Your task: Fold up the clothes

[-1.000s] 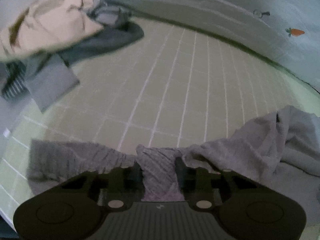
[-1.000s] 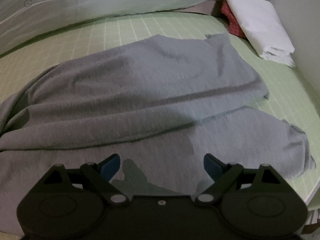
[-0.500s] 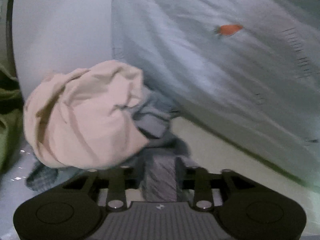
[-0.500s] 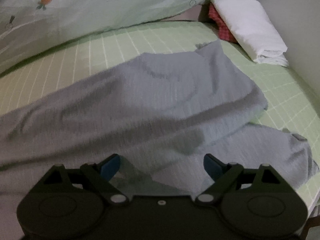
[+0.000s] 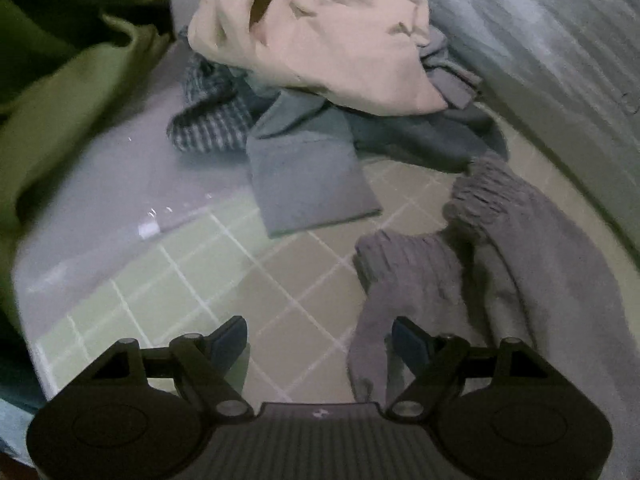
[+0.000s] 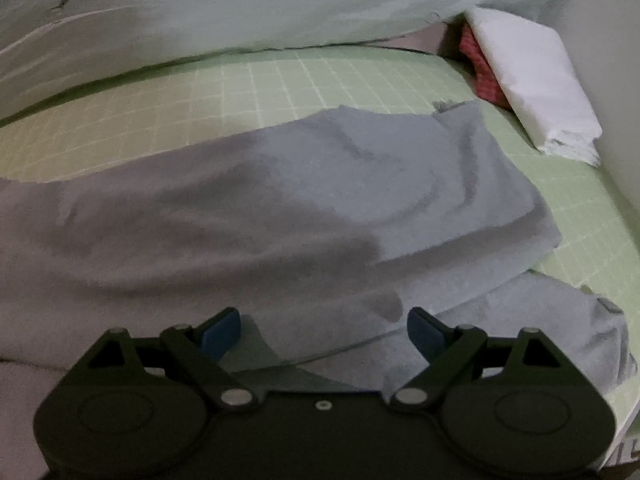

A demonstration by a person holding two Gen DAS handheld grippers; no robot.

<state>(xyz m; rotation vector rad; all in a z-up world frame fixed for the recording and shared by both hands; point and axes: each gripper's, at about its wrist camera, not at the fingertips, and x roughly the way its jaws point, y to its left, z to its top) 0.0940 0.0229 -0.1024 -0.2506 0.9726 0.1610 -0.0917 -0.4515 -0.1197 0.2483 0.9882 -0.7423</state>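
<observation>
A grey garment lies spread across the green checked bed sheet in the right wrist view. Its ribbed waistband end lies bunched on the sheet in the left wrist view, on the right. My left gripper is open just above the sheet, with a fold of the grey cloth hanging beside its right finger. My right gripper is open over the near part of the grey garment, nothing between its fingers.
A pile of clothes lies at the back left: a beige garment on top, a checked one and a blue-grey one. Green fabric hangs at left. A pale quilt borders the back. A white folded cloth lies at right.
My left gripper was shut on the grey waistband, swung it up and left, and has now opened; the waistband lies dropped on the sheet. The right gripper stayed open, drifting slightly over the garment.
</observation>
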